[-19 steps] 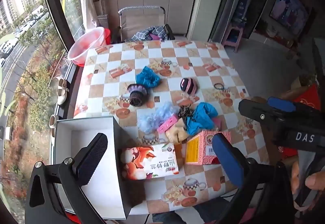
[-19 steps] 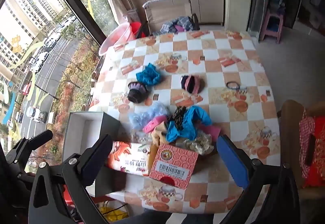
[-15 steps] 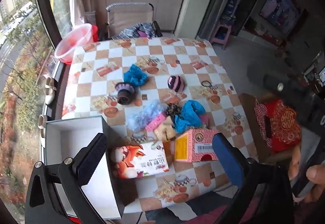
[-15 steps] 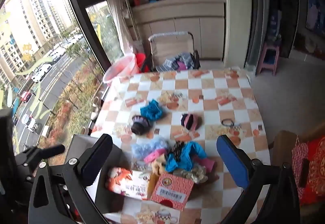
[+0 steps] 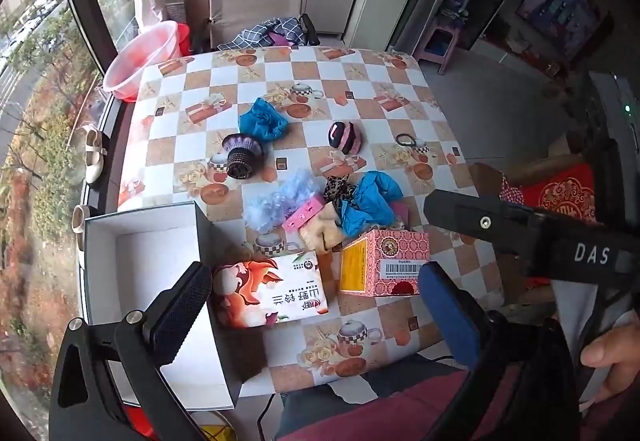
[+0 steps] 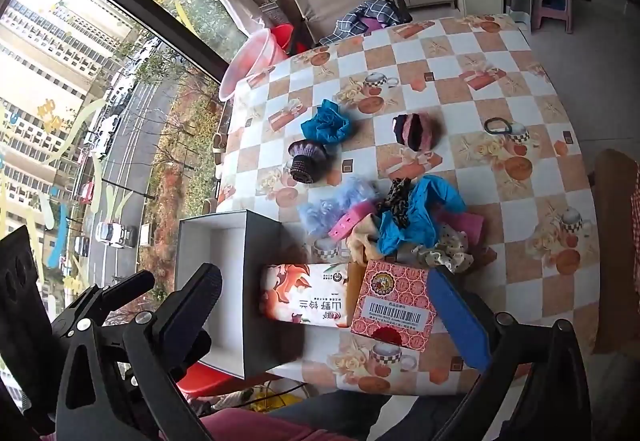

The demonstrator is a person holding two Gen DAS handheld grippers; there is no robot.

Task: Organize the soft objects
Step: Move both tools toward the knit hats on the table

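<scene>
A heap of soft things lies mid-table: a blue cloth, a pale blue fluffy scrunchie, a pink band, a leopard scrunchie and a cream piece. Apart lie a blue scrunchie, a purple-black one and a pink-black one. An open white box sits at the near left. My left gripper and right gripper are both open and empty, above the near table edge.
Two cartons lie at the near edge: an orange-white one and a pink one. A black hair tie lies at the right. A pink basin and a chair stand behind the table.
Both grippers have swung and dropped back towards the table after tilting up; the cartons now look closer. Nothing on the table has moved.
</scene>
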